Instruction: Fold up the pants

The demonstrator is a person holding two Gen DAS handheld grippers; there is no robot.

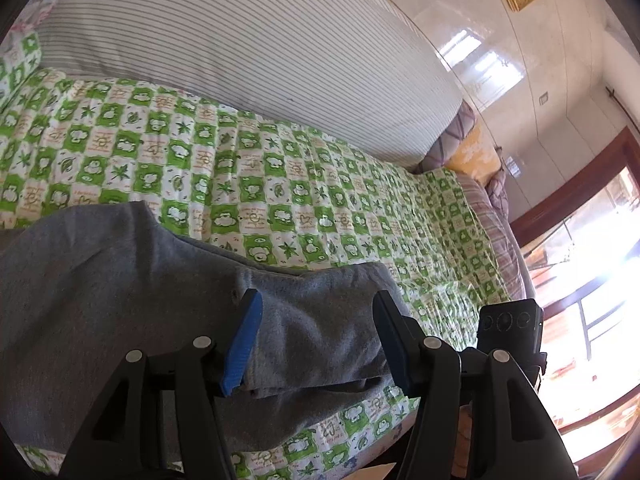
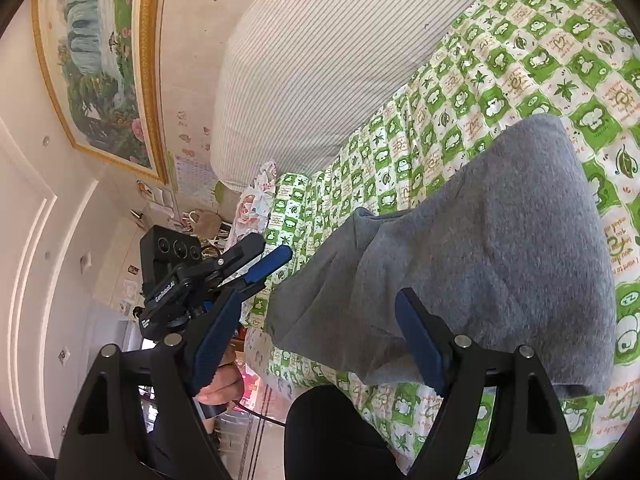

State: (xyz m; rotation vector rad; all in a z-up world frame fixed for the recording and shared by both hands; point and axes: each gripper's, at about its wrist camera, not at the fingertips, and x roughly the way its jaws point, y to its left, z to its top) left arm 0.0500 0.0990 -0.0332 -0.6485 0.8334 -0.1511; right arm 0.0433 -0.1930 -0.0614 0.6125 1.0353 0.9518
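Observation:
Grey pants [image 1: 120,300] lie folded in a thick bundle on a green-and-white patterned quilt [image 1: 280,184], close to the bed's near edge. My left gripper [image 1: 316,300] hovers open just over the bundle's end; its blue pads stand apart and do not press the cloth. In the right wrist view the pants [image 2: 500,240] spread to the right. My right gripper [image 2: 320,296] is open above their near end, with nothing clamped. The left gripper [image 2: 272,246] also shows there, off the pants' left end, held by a hand [image 2: 224,384].
A big white striped duvet roll [image 1: 240,40] lies along the wall behind the quilt. Pillows [image 1: 472,152] pile up at the bed's far end. A gold-framed painting [image 2: 100,60] hangs on the wall. A dark-clothed leg [image 2: 332,432] is at the bed's edge.

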